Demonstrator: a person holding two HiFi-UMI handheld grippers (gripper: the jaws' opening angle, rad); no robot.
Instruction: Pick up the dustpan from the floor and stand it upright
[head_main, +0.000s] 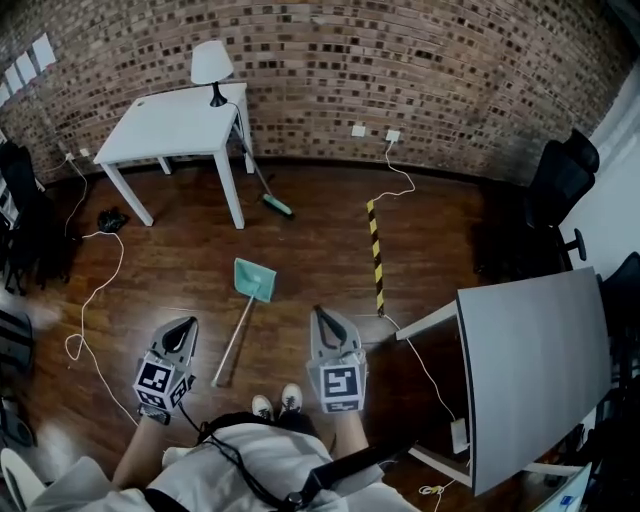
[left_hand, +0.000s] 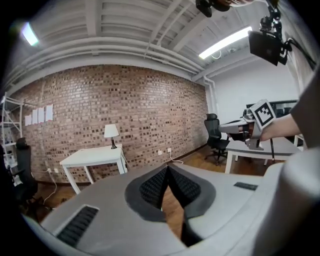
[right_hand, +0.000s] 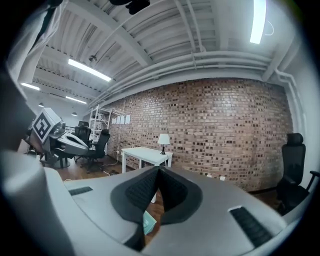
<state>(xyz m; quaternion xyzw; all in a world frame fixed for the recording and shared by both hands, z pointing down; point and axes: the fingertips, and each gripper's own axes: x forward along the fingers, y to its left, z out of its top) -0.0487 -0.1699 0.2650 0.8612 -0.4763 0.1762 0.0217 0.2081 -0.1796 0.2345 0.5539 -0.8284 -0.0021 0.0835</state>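
Note:
A teal dustpan (head_main: 256, 279) lies flat on the wooden floor, its long pale handle (head_main: 234, 340) running back toward my feet. My left gripper (head_main: 187, 325) hangs shut and empty just left of the handle's near end. My right gripper (head_main: 320, 315) is shut and empty to the right of the dustpan, above the floor. In the right gripper view a bit of the teal dustpan (right_hand: 149, 222) shows below the shut jaws. The left gripper view shows only bare floor past its shut jaws (left_hand: 167, 170), with the right gripper's marker cube (left_hand: 263, 113) at the right.
A white table (head_main: 180, 125) with a lamp (head_main: 212, 68) stands by the brick wall, a broom (head_main: 262, 182) leaning at its right. A yellow-black cable cover (head_main: 376, 250) lies on the floor. A grey desk (head_main: 535, 365) is at the right, office chairs (head_main: 560, 185) behind. Cables trail at left.

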